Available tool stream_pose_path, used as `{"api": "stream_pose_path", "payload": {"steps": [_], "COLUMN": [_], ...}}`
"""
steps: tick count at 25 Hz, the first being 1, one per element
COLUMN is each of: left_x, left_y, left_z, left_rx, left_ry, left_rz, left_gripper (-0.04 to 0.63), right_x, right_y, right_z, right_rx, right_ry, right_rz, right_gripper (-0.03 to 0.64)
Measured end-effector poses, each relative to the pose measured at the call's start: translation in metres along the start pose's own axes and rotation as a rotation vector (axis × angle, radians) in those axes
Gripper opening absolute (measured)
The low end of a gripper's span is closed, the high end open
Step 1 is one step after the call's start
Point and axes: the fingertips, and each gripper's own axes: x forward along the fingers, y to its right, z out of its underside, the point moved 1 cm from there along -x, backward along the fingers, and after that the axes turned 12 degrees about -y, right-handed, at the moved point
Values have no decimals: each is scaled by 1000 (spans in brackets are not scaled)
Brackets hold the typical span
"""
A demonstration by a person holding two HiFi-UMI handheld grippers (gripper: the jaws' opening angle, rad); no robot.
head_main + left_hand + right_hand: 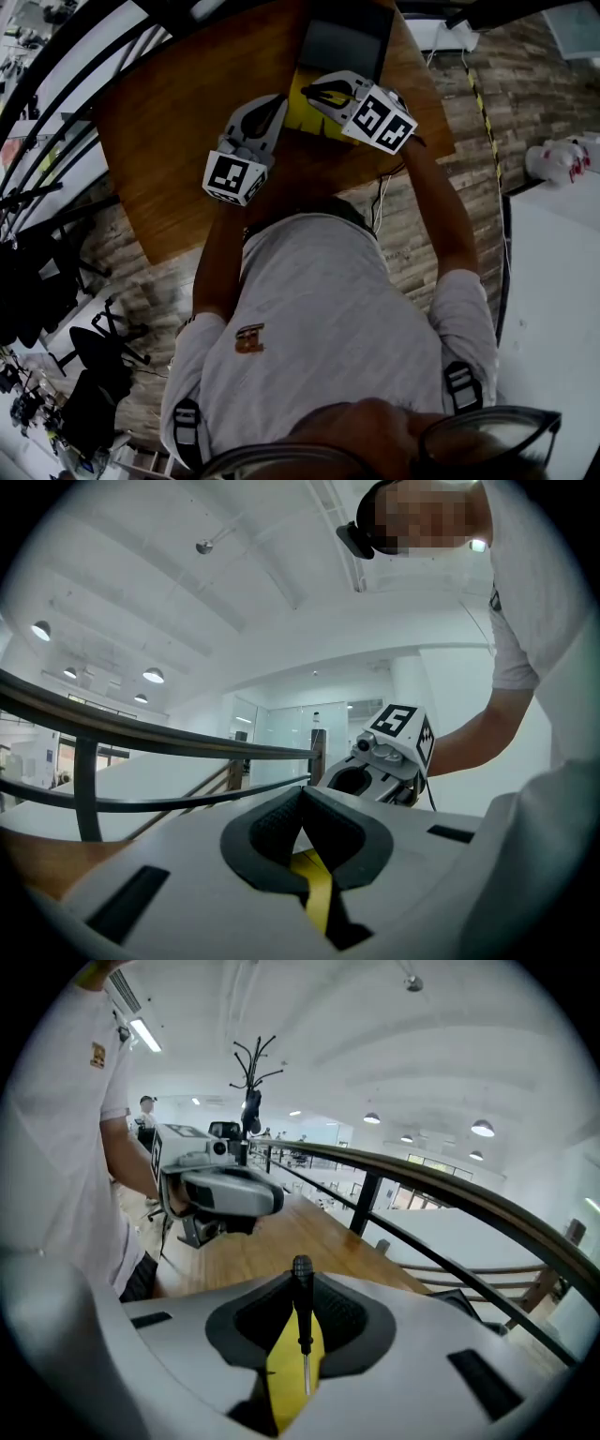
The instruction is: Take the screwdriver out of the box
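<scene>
A small screwdriver (302,1309) with a black ribbed handle and thin metal shaft stands upright between the pads of my right gripper (302,1279), which is shut on it. That gripper (326,92) hangs above the yellow box (302,120) on the wooden table. The box's yellow (284,1377) shows through the gap under the jaws. My left gripper (302,797) points level, its pads meeting at the tips with nothing seen between them. It sits at the box's left side (270,105), and yellow (319,900) shows below its jaws.
A dark open lid or tray (345,45) lies behind the box at the far end of the wooden table (178,122). A black metal railing (441,1204) curves past the table. A cable (379,202) hangs at the table's near edge.
</scene>
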Motion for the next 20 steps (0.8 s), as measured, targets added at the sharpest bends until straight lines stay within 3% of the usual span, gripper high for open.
{"api": "stream_pose_path", "payload": {"steps": [11, 20], "left_x": [-14, -28], "left_y": [11, 21], "left_z": [-37, -64], "left_rx": [36, 64], "left_ry": [50, 112], "left_rz": [11, 33], "left_gripper": [18, 18], "right_x": [-80, -130], "right_y": [1, -15], "right_z": [-59, -77], "right_rx": [143, 240], "right_ry": [379, 645], "right_rz": [133, 181], "right_gripper": [81, 81]}}
